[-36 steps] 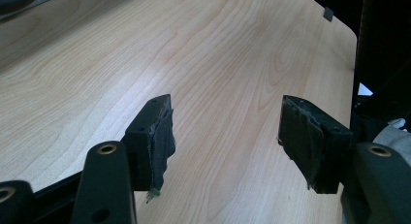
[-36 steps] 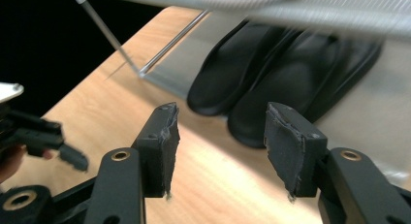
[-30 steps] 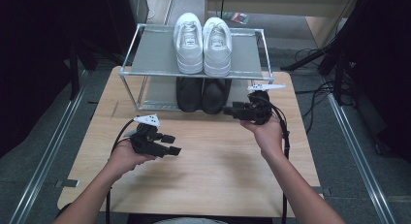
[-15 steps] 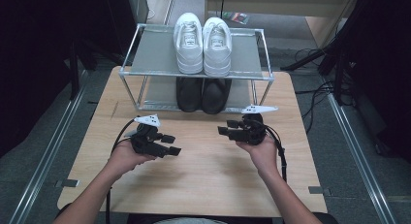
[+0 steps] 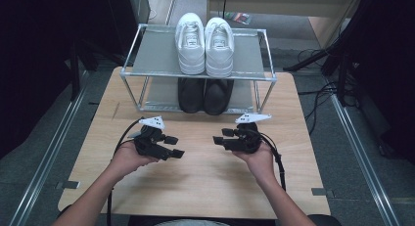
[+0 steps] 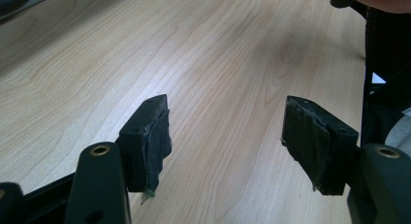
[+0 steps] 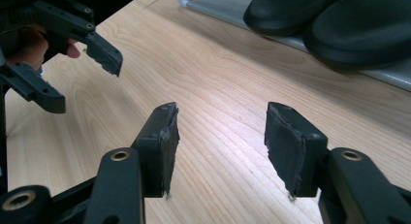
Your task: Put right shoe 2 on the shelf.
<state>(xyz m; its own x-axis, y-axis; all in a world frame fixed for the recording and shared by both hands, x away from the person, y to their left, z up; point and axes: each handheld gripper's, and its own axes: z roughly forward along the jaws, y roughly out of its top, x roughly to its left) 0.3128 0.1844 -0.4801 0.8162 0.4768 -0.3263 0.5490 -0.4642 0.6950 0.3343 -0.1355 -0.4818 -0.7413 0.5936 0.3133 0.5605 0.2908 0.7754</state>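
Observation:
A pair of white sneakers [image 5: 204,42] stands on the top shelf of a metal shoe rack [image 5: 249,77]. On its lower shelf sits a pair of black shoes [image 5: 204,95], whose toes [image 7: 334,20] also appear in the right gripper view. My left gripper [image 5: 174,146] hovers over the wooden table [image 5: 205,187], open and empty, its jaws [image 6: 227,115] wide apart above bare wood. My right gripper [image 5: 221,136] faces it from the right, also open and empty [image 7: 223,118]. The two grippers point at each other a short gap apart. The left gripper [image 7: 72,37] appears in the right gripper view.
The rack stands at the table's far edge. Bare wood lies between the grippers and in front of the rack. Cables [image 5: 318,91] trail on the floor at the right. Metal rails [image 5: 49,152] run along both sides of the table.
My right gripper has come back from the rack's front right post toward the person and to the left, ending opposite the left gripper. The left gripper has stayed put.

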